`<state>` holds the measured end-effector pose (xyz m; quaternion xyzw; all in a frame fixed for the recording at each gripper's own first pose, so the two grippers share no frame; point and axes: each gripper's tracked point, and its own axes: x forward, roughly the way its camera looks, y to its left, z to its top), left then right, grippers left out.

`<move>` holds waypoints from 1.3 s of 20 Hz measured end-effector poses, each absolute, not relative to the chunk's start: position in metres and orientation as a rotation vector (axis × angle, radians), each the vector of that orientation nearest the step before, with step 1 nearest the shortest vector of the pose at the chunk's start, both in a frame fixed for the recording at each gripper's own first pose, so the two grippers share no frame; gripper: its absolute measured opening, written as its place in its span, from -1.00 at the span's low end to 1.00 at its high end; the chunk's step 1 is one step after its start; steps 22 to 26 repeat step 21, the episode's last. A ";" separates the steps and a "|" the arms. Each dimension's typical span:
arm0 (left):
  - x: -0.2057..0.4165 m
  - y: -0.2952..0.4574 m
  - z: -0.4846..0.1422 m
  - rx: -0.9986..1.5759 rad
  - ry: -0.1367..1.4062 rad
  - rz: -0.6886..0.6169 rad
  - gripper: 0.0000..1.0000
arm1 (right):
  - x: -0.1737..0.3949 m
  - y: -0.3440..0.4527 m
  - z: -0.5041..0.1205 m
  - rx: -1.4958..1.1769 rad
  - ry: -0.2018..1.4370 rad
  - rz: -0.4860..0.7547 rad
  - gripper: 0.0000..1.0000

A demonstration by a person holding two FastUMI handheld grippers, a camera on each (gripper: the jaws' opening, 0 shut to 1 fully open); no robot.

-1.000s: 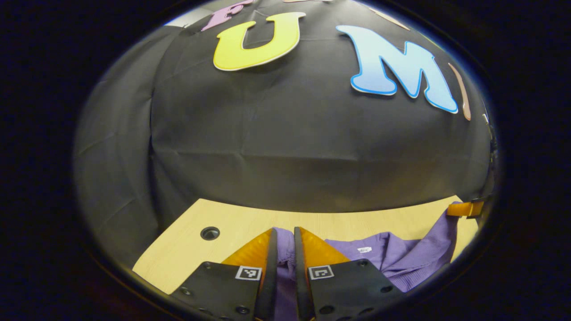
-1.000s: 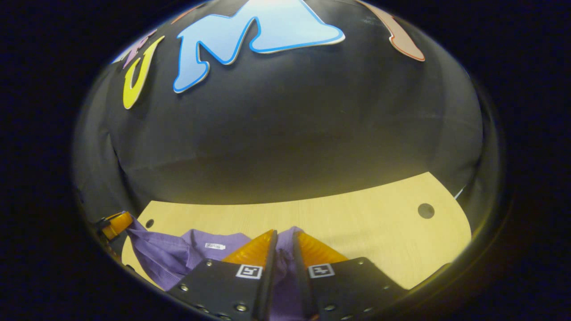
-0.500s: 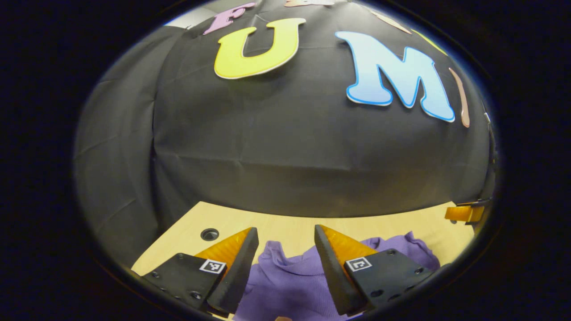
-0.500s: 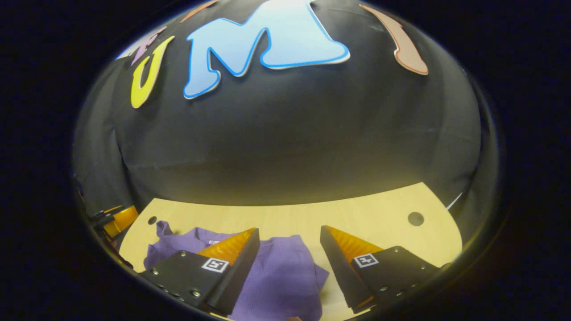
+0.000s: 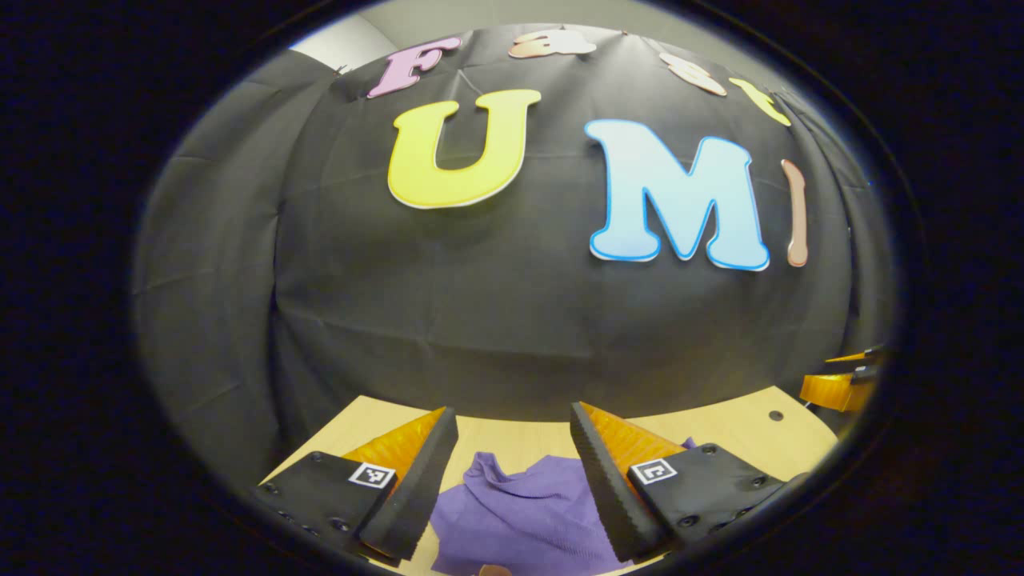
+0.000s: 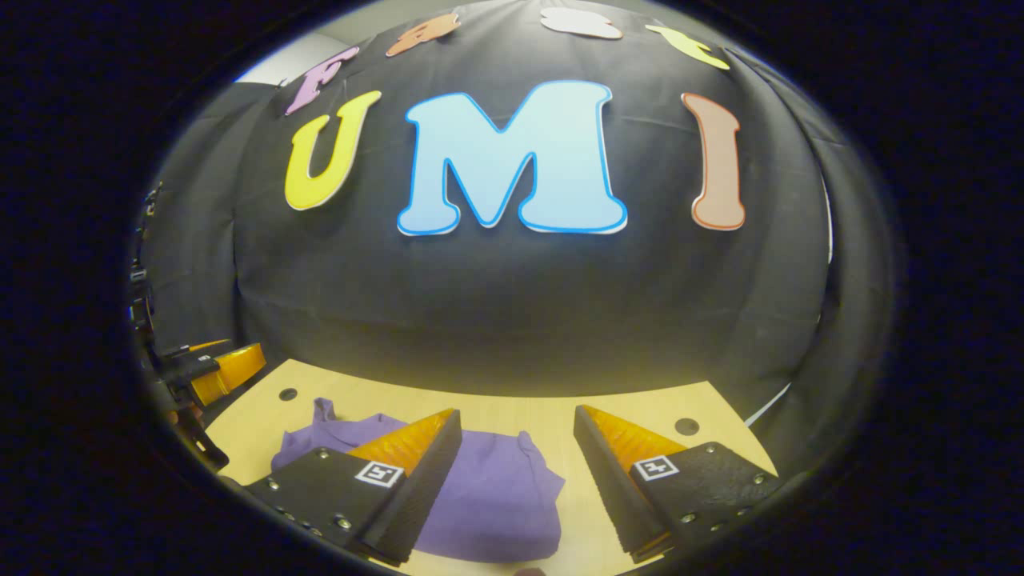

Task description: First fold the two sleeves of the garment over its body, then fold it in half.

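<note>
This is a staged recording booth, not a lived-in room. A black cloth wall (image 6: 512, 304) hangs creased behind and around the far side of a pale wood-grain table (image 6: 640, 404), closing off the space. The table has round cable holes (image 6: 686, 426) near its far corners, as on an office desk. Above the cloth at the far left, a strip of plain light wall (image 5: 336, 48) shows.
</note>
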<state>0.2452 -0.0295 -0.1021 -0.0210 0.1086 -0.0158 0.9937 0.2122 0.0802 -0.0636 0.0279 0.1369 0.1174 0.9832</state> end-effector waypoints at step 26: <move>0.032 -0.066 -0.022 0.077 0.067 -0.113 0.89 | 0.015 0.042 -0.002 0.045 0.066 0.188 0.79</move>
